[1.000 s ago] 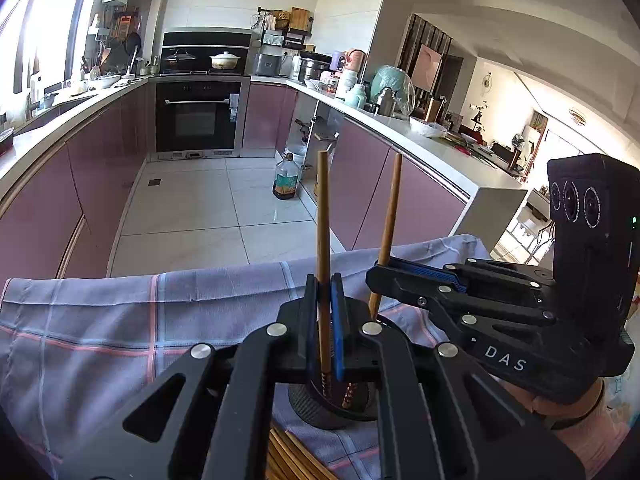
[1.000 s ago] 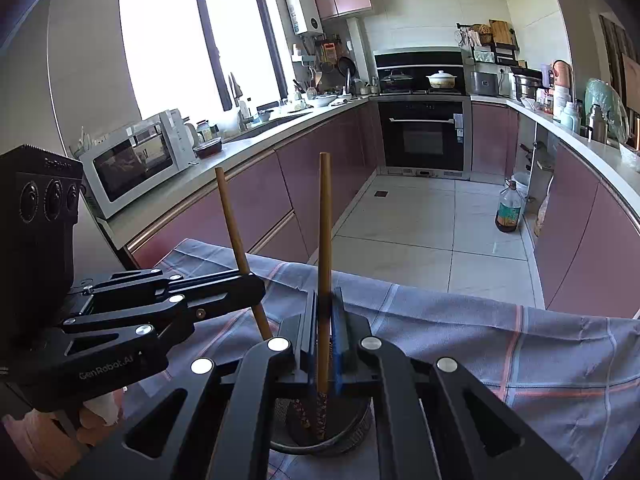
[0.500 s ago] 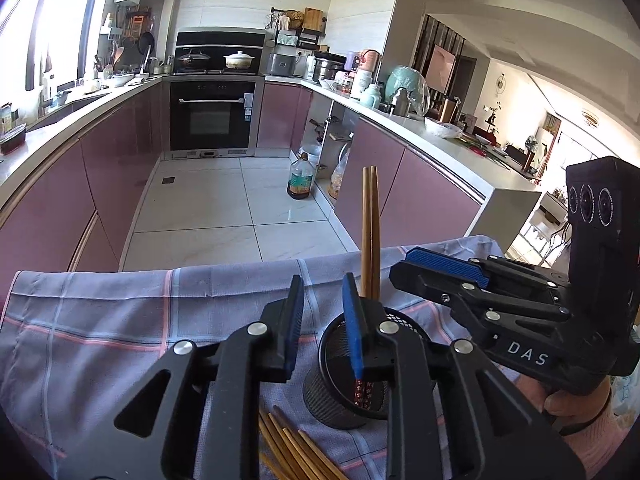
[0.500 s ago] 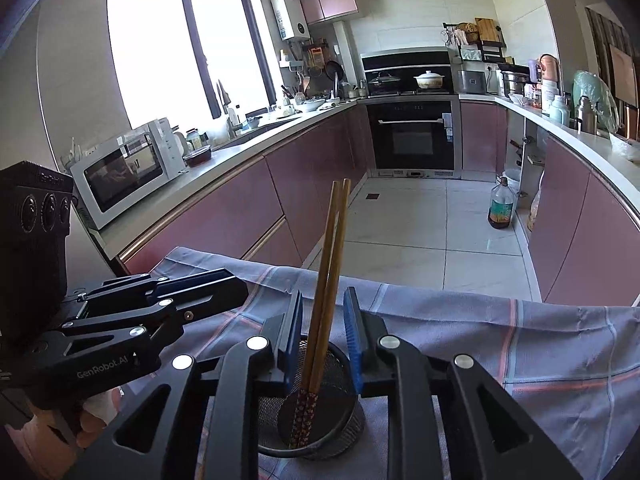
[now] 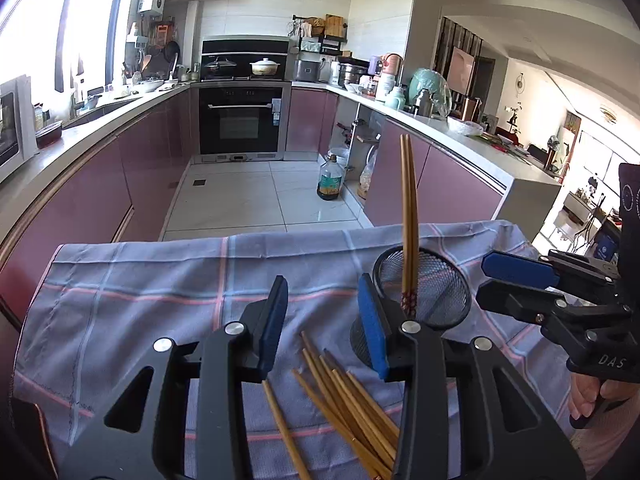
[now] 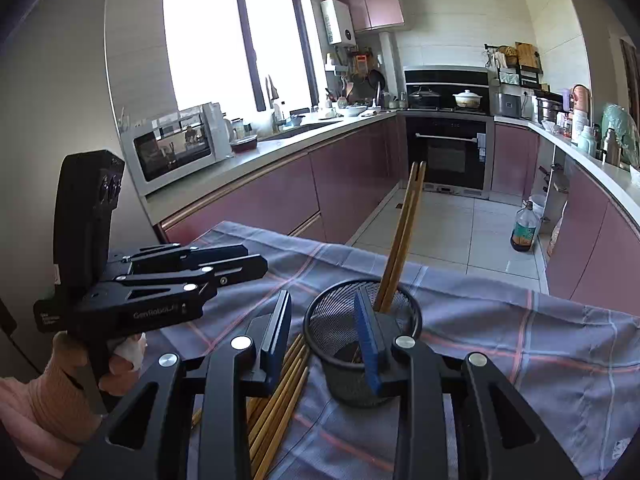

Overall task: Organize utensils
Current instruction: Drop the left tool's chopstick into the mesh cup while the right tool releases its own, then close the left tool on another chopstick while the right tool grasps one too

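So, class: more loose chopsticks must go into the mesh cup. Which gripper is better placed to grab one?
Probably the left gripper: its open, empty jaws sit right over the loose chopsticks. The right gripper, also open, straddles the mesh cup's rim.

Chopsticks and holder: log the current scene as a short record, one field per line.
holder: black mesh cup, upright on the cloth
in holder: two chopsticks, leaning on the rim
loose: chopstick pile lying on the checked cloth, beside the cup
left gripper: fingers have just been opening, nothing between them
right gripper: fingers have just been opening, nothing gripped, one finger in front of the cup
surroundings: kitchen, oven in the background
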`<state>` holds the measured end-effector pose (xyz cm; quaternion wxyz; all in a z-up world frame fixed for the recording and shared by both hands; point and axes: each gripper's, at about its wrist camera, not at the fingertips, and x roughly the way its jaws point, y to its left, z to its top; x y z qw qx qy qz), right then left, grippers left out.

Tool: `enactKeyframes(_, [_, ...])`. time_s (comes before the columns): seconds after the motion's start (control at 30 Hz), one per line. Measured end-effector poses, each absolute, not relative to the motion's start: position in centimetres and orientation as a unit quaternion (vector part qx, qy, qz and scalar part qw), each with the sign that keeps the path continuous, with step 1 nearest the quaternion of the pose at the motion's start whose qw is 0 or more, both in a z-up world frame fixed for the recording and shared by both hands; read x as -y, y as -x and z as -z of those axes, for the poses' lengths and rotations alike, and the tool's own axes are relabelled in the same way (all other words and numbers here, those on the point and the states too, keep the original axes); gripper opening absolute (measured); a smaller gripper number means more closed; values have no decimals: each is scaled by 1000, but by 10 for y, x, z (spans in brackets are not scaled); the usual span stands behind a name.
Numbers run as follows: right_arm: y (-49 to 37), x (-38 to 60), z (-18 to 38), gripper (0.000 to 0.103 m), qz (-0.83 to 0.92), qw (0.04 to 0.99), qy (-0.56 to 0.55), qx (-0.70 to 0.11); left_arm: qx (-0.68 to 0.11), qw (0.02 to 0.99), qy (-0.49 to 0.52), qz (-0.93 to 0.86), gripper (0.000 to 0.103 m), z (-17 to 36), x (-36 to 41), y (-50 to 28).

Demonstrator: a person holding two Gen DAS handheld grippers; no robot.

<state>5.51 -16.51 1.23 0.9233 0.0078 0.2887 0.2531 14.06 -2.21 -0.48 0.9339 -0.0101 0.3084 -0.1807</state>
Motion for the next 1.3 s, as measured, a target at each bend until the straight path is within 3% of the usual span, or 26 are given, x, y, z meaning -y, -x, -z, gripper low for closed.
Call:
enactKeyframes(0.63, [-33, 118, 80, 30, -306, 847, -16, -434, -387, 910, 6, 147, 41, 82, -15, -94])
enactKeyframes(1.3, [-23, 96, 80, 29, -333, 839, -21, -431, -408, 901, 15, 145, 42, 99, -23, -88])
